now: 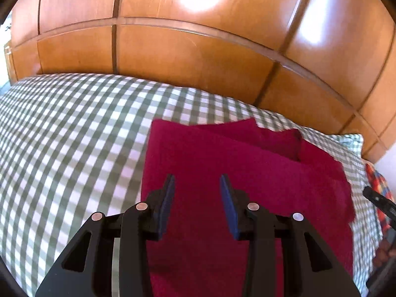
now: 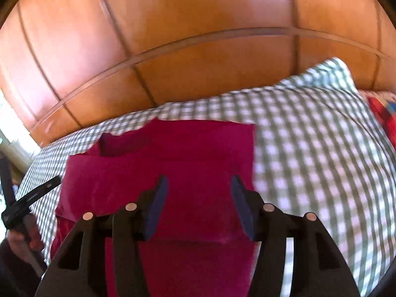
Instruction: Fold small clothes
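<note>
The left gripper (image 1: pixel 197 183) hangs over the crimson garment (image 1: pixel 222 163) with its jaws parted and nothing between them, and the right gripper (image 2: pixel 199 185) is likewise open and empty over the same cloth. The garment lies partly folded on the green-checked bed (image 1: pixel 61 128), directly below and ahead of both, its long axis running away toward the wooden headboard (image 1: pixel 198 61); neither hand looks clearly nearer. No brand or legible writing shows.
</note>
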Demonstrator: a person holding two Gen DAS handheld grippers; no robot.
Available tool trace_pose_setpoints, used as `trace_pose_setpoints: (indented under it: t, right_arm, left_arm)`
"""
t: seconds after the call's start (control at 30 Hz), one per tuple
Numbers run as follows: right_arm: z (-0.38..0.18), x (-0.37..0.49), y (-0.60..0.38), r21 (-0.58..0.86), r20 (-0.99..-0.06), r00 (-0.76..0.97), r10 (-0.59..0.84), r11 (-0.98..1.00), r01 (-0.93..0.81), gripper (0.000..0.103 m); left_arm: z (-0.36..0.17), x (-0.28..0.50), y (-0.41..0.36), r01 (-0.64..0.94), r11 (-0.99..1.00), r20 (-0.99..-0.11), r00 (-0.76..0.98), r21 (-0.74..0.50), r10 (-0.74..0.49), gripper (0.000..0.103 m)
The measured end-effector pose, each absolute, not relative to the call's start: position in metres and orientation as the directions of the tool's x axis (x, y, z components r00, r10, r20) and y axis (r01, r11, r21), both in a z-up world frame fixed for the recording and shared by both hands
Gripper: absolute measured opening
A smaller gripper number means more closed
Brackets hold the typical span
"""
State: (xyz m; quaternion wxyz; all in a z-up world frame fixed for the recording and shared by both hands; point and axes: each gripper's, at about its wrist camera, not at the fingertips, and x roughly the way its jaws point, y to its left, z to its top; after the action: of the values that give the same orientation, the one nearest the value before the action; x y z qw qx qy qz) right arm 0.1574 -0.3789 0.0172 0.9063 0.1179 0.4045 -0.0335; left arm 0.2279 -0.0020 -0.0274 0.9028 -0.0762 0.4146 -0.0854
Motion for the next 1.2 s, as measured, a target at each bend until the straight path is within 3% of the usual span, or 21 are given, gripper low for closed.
trace_pose_setpoints:
  t: [0.27, 0.43, 0.87, 1.07, 1.1, 1.17, 1.2]
  right_arm:
    - [-0.044, 0.197, -0.38, 0.097, -0.81, 0.586, -0.036, 0.976, 0.194, 0.051]
    - [-0.064, 0.188, -0.38, 0.071, -0.764, 0.643, -0.043, 0.986, 0.15, 0.049]
    - [-0.063, 0.18, -0.382, 0.076, -0.739, 0.672, -0.04, 0.987, 0.142, 0.05]
    - [-0.06, 0.181, -0.383, 0.086, -0.743, 0.669, -0.029, 0.987, 0.138, 0.052]
    - [-0.057, 0.181, -0.382, 0.09, -0.748, 0.663, -0.024, 0.986, 0.137, 0.054]
    - [-0.047, 0.176, -0.38, 0.142, -0.756, 0.654, 0.029, 0.982, 0.121, 0.076]
    - [-0.043, 0.174, -0.379, 0.148, -0.756, 0.654, 0.031, 0.981, 0.124, 0.079]
  left_arm:
    - [-0.052, 0.237, -0.02, 0.083, 0.994, -0.76, 0.64, -0.072, -0.108, 0.037]
    - [-0.069, 0.239, -0.028, 0.101, 0.995, -0.753, 0.652, -0.027, -0.086, 0.037]
    - [-0.075, 0.236, -0.03, 0.092, 0.995, -0.73, 0.677, -0.039, -0.092, 0.038]
    - [-0.062, 0.217, -0.018, 0.057, 0.994, -0.733, 0.671, -0.096, -0.109, 0.051]
    - [-0.06, 0.212, -0.016, 0.056, 0.993, -0.733, 0.671, -0.101, -0.112, 0.052]
    - [-0.054, 0.198, -0.01, 0.057, 0.991, -0.733, 0.668, -0.121, -0.128, 0.052]
    - [-0.052, 0.188, -0.004, 0.058, 0.989, -0.734, 0.664, -0.137, -0.141, 0.052]
